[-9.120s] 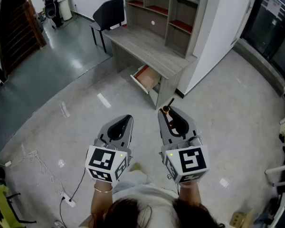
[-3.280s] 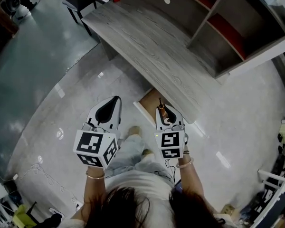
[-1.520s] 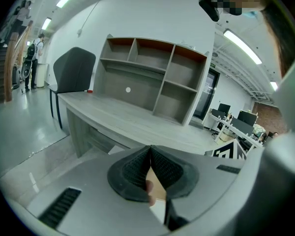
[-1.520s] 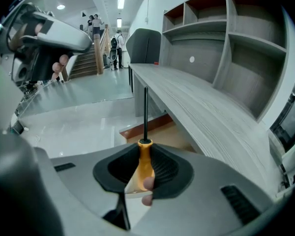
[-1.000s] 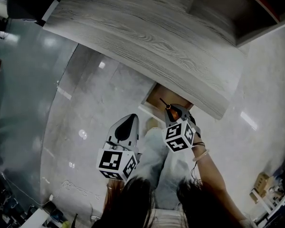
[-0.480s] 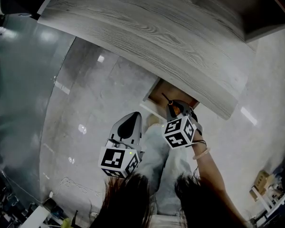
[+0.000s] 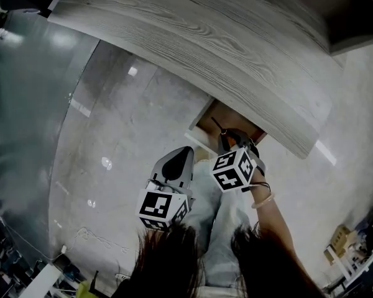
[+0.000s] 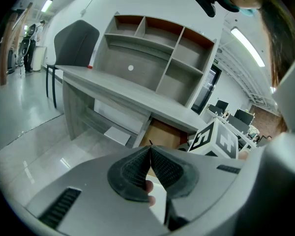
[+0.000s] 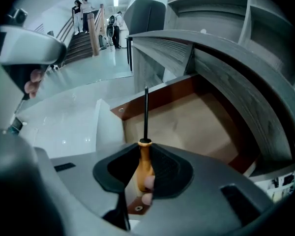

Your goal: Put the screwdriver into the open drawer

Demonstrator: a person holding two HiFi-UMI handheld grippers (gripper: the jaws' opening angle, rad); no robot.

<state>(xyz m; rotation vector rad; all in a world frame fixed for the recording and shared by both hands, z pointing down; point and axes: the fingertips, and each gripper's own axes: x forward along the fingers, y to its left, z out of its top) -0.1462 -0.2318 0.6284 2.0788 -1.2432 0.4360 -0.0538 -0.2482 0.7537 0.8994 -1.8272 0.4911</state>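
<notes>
**Right gripper view.** Your right gripper (image 9: 145, 152) is clamped on the screwdriver (image 9: 144, 165). Its two dark pads press the orange handle from either side, and the jaws stand only as far apart as the handle is thick. The thin black shaft runs straight out ahead of the jaws. It points over the pale floor of the open drawer (image 9: 196, 122), which stands pulled out from under the grey desk (image 9: 226, 68). The drawer's red-brown rim frames the shaft on the left. The tip appears to hang above the drawer floor without touching it, though the angle leaves this uncertain.

**Left gripper view.** Your left gripper (image 8: 150, 156) has its jaws pressed together, pad against pad, with nothing held between them. A fingertip (image 8: 148, 186) shows just behind the pads. Ahead lie the desk (image 8: 118, 85), the shelf unit (image 8: 157, 48) standing on it and a dark chair (image 8: 76, 43) at its far end. The right gripper's marker cube (image 8: 219, 141) sits at the right, beside the drawer (image 8: 160, 134).

**Head view.** The right gripper (image 7: 227, 140) reaches to the drawer (image 7: 227, 118) at the desk's (image 7: 205, 48) near edge, with its screwdriver (image 7: 216, 126) over the opening. The left gripper (image 7: 185, 151) is held just beside it, lower in the picture, over the polished floor (image 7: 112, 135).
</notes>
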